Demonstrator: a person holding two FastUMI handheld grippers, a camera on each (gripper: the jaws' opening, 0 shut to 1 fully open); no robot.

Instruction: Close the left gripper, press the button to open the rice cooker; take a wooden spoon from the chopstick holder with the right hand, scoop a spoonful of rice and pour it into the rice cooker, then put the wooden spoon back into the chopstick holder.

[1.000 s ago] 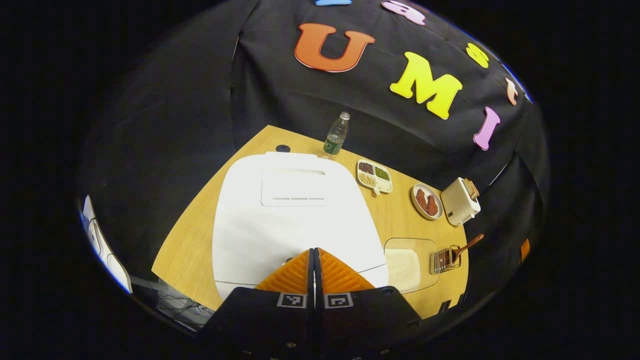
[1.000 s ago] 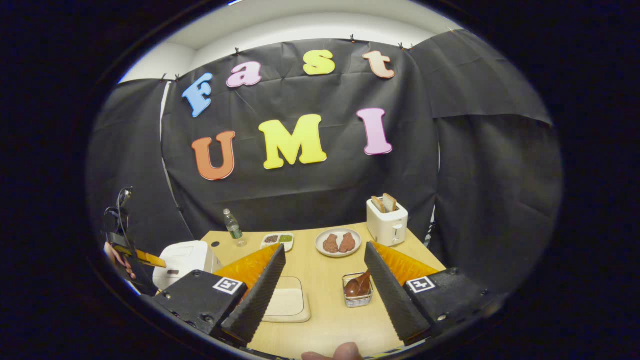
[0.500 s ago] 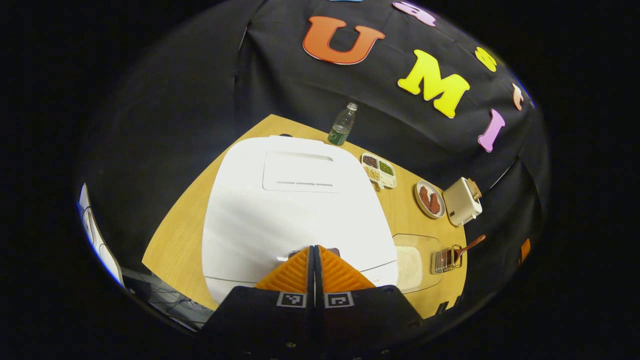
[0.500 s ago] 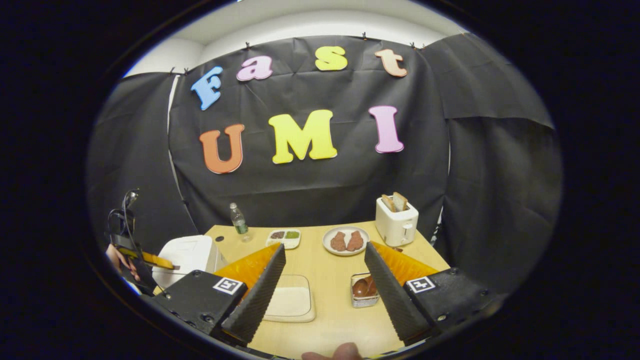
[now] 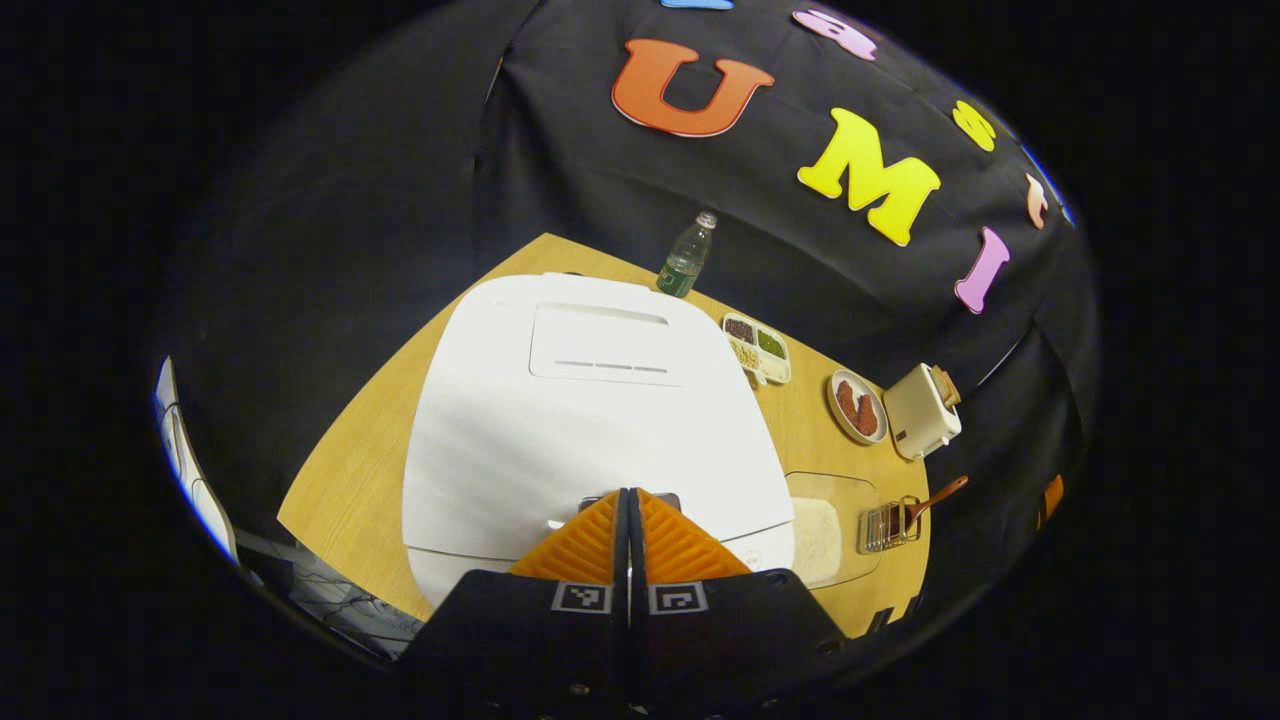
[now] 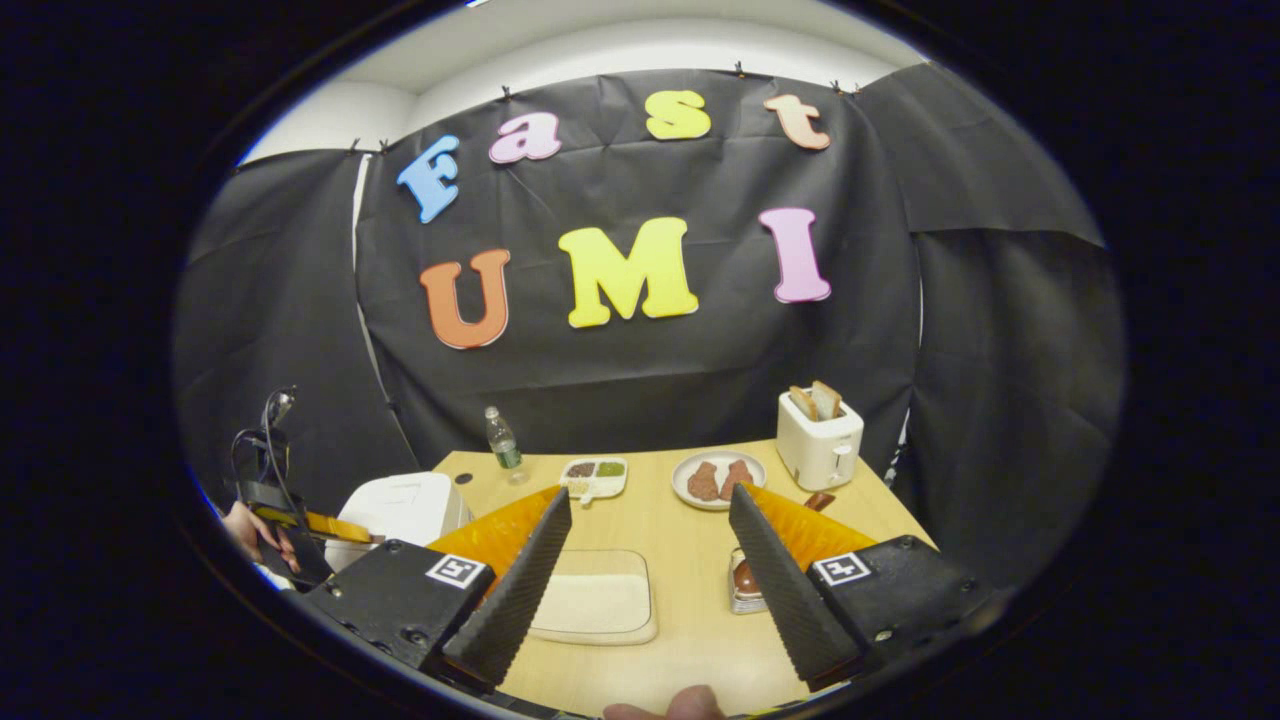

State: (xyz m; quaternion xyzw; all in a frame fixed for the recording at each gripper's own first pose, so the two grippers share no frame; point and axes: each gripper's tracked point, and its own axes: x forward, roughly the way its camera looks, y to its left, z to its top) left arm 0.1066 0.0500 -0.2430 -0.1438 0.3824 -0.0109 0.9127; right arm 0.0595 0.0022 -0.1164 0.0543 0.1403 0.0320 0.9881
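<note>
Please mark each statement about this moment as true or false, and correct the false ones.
1. The rice cooker lid is closed. True.
2. The left gripper is open wide. False: its fingers are pressed together, at the cooker's front edge.
3. The right gripper holds the wooden spoon. False: it is open and empty; the spoon stands in the chopstick holder.
4. The toaster has bread in its slots. True.
5. The bottle lies on its side. False: it stands upright.
</note>
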